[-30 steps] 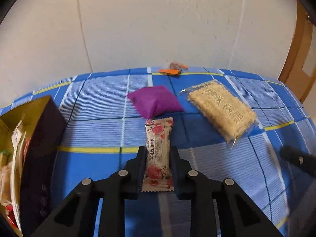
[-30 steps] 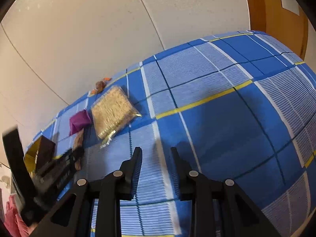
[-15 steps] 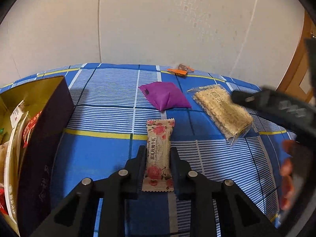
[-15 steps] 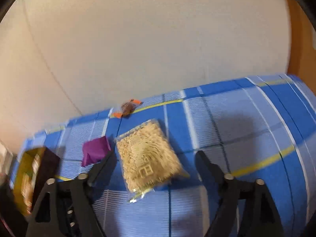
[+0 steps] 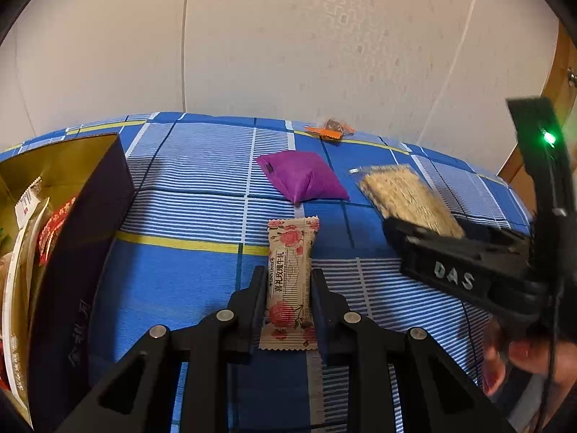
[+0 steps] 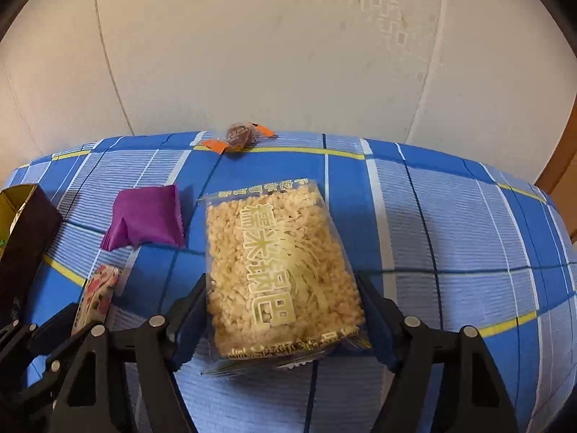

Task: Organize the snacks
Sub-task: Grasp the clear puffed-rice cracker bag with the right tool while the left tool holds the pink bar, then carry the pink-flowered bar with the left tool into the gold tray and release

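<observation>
On the blue plaid cloth [image 6: 450, 216], a soft woven spread crossed by thin yellow and white lines, the snacks are lying out below a pale embossed wall [image 5: 324, 36]. At the nine o'clock edge of the left wrist view a dark, stiff box [image 5: 83, 223] with a glossy gold lining is standing open, with crinkled wrappers leaning inside it. The flat rectangular rice cracker pack [image 6: 277, 270], a clear film over a pebbly tan slab with gold print, is lying at the centre of the right wrist view; the right gripper [image 6: 283, 317] is straddling its near half, its jaws have just been narrowing, and the black fingers [image 6: 187, 310] are sitting just beside the pack's long edges, though whether they are pressing the film I cannot tell. At ten o'clock from that pack a plump purple pouch [image 6: 144, 222], pillow-shaped with serrated ends, is resting on the cloth. The left gripper [image 5: 288, 299] is pinching the slim cream bar with rose print [image 5: 290, 281] by its near half, the jaws closed tight on its matte wrapper, and its crimped far end is pointing to twelve o'clock. At twelve o'clock, near the wall, a small round brown candy in an orange twist wrapper [image 6: 238, 135] is sitting alone.
</observation>
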Demonstrator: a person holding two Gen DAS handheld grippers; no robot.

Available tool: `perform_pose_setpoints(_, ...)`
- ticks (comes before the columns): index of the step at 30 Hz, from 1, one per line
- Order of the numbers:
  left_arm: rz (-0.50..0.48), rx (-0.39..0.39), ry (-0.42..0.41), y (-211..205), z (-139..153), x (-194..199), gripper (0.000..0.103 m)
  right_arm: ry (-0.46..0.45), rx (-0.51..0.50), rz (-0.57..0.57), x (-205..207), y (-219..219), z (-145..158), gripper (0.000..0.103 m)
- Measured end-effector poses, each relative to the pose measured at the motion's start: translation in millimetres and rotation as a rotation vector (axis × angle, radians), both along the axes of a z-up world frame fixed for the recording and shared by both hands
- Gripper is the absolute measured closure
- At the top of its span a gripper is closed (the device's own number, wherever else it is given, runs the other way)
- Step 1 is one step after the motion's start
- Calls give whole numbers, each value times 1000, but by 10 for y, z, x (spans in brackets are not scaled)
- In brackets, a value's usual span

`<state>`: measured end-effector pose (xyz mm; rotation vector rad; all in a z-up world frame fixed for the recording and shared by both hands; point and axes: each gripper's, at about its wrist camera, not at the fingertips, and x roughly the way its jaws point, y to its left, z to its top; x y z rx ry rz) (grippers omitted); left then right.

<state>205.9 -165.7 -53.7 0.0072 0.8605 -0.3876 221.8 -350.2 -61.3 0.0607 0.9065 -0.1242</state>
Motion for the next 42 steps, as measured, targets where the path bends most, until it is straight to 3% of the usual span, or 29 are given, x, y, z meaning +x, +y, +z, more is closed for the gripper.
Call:
perform_pose_setpoints(11,11,-90,25,149,-16,-79,79,49,132,-62,-468,152,66,26)
perform_pose_setpoints(16,13,-68,17,161,-12,-155,80,44,130,-116,-635,277,73,26)
perform_pose_setpoints(23,-27,-18,-26,253,-28,-499,80,46,51,-78,-633,368,50,25)
perform_pose_setpoints(31,-15,-98,14,501,15,-730,80,40,23,-73,-640,402,43,25)
perform_pose_setpoints(42,9,-152,-78,1001,496,-860,80,40,24,-73,-636,398,41,25)
